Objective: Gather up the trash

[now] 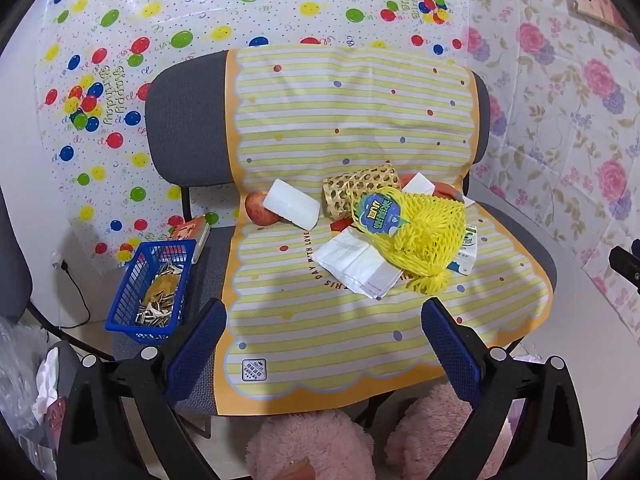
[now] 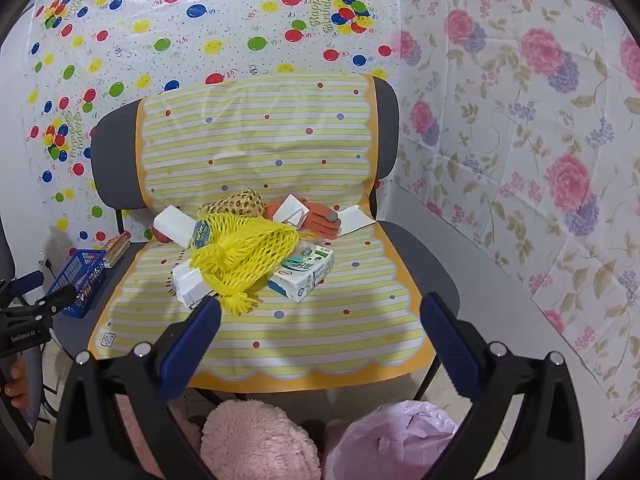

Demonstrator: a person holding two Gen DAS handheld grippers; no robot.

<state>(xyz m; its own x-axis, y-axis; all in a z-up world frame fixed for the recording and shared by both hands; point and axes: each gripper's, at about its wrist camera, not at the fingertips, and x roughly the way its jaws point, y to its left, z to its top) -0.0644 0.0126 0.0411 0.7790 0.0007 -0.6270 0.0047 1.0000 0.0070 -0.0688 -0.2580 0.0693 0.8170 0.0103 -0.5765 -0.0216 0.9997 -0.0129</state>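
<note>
Yellow net bag (image 1: pixel 416 236) atop white napkins (image 1: pixel 356 264) on striped mat (image 1: pixel 320 332), both grippers' jaws spread wide, holding nothing

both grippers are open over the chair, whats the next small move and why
Probably ease the right gripper forward and down onto the yellow net bag. Both grippers are open and empty, the net lies on top of the pile just ahead of its fingertips, and the pink trash bag sits right below. The left gripper can wait.
</note>
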